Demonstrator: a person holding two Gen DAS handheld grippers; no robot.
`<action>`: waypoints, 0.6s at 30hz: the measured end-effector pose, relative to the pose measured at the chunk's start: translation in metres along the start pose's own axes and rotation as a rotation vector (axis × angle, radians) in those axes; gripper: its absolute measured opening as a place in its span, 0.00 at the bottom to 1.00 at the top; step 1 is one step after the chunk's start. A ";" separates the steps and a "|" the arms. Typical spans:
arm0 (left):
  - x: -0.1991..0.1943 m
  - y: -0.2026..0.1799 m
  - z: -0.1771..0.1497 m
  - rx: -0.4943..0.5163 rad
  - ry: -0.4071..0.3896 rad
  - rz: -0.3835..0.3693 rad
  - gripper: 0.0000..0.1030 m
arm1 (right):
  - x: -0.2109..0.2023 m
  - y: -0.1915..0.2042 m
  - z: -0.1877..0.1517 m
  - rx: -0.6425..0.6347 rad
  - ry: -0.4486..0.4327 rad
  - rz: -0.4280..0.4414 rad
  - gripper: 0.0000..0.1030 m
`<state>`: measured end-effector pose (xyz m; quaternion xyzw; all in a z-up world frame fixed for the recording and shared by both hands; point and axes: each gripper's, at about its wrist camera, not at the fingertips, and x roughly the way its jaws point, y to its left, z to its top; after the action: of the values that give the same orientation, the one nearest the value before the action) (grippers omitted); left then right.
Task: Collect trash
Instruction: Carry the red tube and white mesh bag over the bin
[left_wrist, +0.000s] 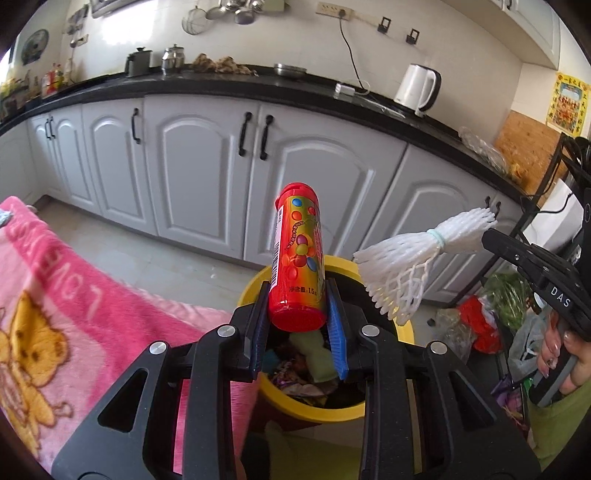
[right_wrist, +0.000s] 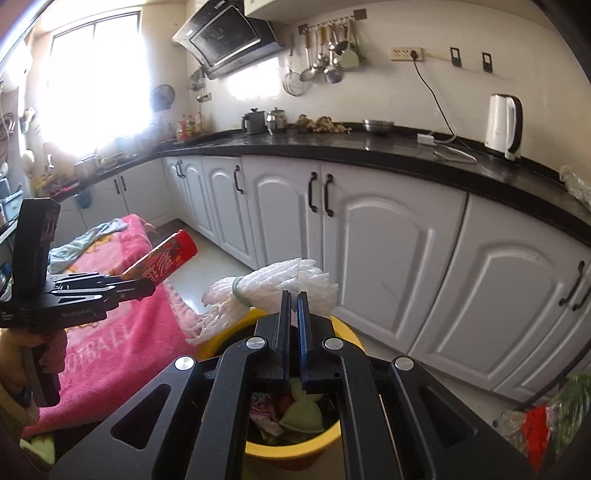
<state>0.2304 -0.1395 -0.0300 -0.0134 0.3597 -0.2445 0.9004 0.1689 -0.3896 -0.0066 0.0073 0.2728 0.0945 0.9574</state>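
Observation:
My left gripper is shut on a red candy tube with coloured dots, held upright over the yellow trash bin. The same tube shows at the left of the right wrist view, held in the left gripper. My right gripper is shut on a bundle of white foam netting tied with a pale band. That netting hangs over the bin's right rim, clamped at its far end by the right gripper. The bin lies below both grippers and holds wrappers and a green cloth.
A pink blanket covers a surface left of the bin. White cabinets under a black counter run behind it, with a white kettle. Plastic bags of red and green stuff lie on the floor at right.

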 end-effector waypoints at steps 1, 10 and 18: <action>0.005 -0.003 -0.002 0.001 0.008 -0.005 0.21 | 0.001 -0.003 -0.002 0.005 0.006 -0.004 0.04; 0.040 -0.013 -0.020 -0.019 0.076 -0.032 0.21 | 0.010 -0.016 -0.019 0.011 0.059 -0.067 0.04; 0.062 -0.022 -0.031 -0.004 0.120 -0.038 0.21 | 0.027 -0.008 -0.031 -0.028 0.114 -0.076 0.04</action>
<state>0.2392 -0.1815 -0.0882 -0.0071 0.4134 -0.2610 0.8723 0.1763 -0.3938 -0.0478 -0.0220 0.3257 0.0620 0.9432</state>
